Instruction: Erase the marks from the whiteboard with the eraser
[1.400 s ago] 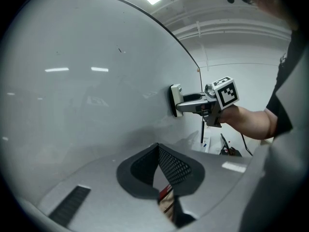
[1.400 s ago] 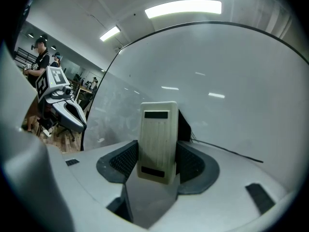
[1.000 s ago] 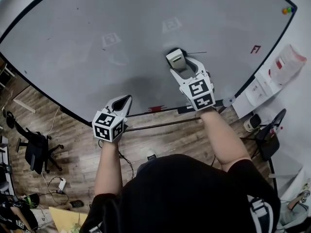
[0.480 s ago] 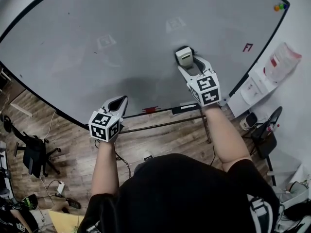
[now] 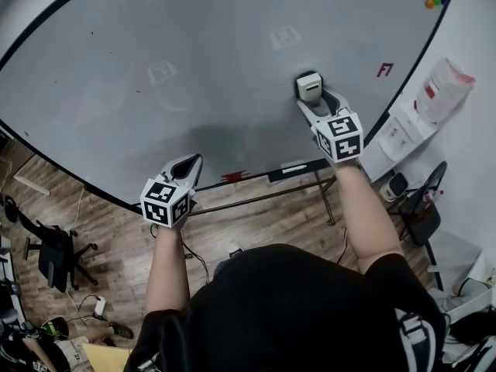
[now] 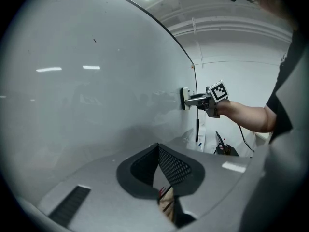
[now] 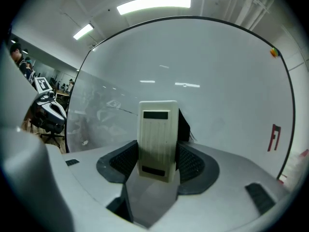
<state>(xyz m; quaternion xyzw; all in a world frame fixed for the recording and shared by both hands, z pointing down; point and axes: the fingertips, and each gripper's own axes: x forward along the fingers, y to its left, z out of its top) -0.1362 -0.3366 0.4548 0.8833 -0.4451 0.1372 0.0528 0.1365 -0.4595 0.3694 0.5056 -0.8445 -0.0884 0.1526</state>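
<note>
One eraser (image 5: pixel 309 86), two tools. The right tool (image 5: pixel 314 99) is clamped on the cream eraser, which sits against the whiteboard (image 5: pixel 194 45) at centre right of the head view. The left tool (image 5: pixel 188 163) is lower left, jaws pinched together with nothing in them. There's one red mark (image 5: pixel 384 70) near the board's right edge, maybe an "F", too small to read properly. The board's top is cut off.

Cream, ribbed eraser (image 5: pixel 309 86) stands upright, its dark felt pressed against the whiteboard (image 5: pixel 194 60), left of the red mark (image 5: pixel 384 70).
</note>
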